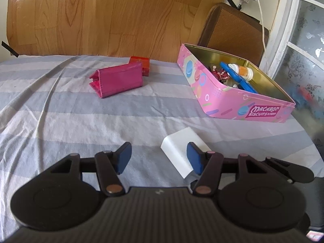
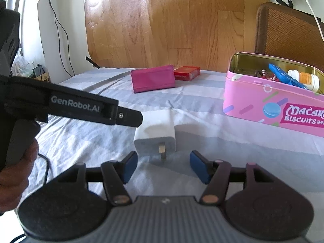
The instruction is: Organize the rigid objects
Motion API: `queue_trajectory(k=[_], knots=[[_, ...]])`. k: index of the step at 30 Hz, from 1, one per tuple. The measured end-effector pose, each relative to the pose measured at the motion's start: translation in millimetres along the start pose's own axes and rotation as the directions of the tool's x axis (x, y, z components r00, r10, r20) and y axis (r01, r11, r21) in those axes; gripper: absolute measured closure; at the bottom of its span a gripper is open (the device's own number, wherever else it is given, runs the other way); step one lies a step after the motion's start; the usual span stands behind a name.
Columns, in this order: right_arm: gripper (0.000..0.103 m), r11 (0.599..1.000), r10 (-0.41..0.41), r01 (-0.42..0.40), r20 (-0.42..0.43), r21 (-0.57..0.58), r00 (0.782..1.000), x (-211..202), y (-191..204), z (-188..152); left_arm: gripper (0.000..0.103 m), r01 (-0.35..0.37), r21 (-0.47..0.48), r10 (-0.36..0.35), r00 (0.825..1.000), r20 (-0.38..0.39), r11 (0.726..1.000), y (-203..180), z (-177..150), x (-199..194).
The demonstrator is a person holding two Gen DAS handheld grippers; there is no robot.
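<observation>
A white plug adapter [image 2: 155,133] lies on the striped sheet, prongs toward my right gripper [image 2: 161,167], which is open and empty just in front of it. My left gripper [image 1: 159,159] is open and empty; the adapter [image 1: 182,151] lies just ahead, beside its right finger. A pink wallet [image 1: 117,79] and a red box [image 1: 141,64] lie farther back. An open pink biscuit tin [image 1: 228,99] at right holds a blue item [image 1: 237,75], an orange-labelled bottle [image 1: 242,70] and a small red figure. The wallet [image 2: 152,79], red box [image 2: 187,73] and tin [image 2: 269,107] also show in the right wrist view.
The left hand-held gripper body [image 2: 66,105] reaches in from the left above the adapter. A brown chair [image 1: 232,30] stands behind the tin. A wood-pattern wall [image 1: 111,16] backs the bed. A white window frame [image 1: 283,30] is at right.
</observation>
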State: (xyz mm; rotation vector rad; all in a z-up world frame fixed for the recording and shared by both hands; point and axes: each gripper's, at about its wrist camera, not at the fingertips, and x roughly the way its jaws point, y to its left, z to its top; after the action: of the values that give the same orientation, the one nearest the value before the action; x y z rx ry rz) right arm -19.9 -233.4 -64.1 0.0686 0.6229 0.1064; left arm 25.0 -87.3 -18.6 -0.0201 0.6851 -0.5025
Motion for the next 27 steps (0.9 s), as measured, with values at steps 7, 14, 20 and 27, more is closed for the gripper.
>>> queue_trajectory(k=[7, 14, 20, 27], knots=[[0.044, 1.0, 0.001, -0.001, 0.002, 0.01, 1.0, -2.3, -0.6, 0.3, 0.04, 0.005, 0.009, -0.005, 1.0, 0.004, 1.0, 5.3, -3.0, -3.7], [0.043, 1.0, 0.005, -0.005, 0.012, 0.009, 1.0, -8.3, 2.4, 0.7, 0.04, 0.009, -0.012, -0.009, 1.0, 0.015, 1.0, 18.2, -9.1, -12.4], [0.038, 1.0, 0.003, -0.003, 0.018, 0.009, 1.0, -9.5, 5.7, 1.4, 0.04, 0.031, -0.05, -0.031, 1.0, -0.005, 0.998, 31.7, -11.2, -16.2], [0.038, 1.0, 0.002, -0.002, 0.02, -0.01, 1.0, -6.2, 7.7, 3.3, 0.04, 0.185, -0.115, -0.194, 0.979, -0.068, 0.976, 31.3, -5.1, -6.3]])
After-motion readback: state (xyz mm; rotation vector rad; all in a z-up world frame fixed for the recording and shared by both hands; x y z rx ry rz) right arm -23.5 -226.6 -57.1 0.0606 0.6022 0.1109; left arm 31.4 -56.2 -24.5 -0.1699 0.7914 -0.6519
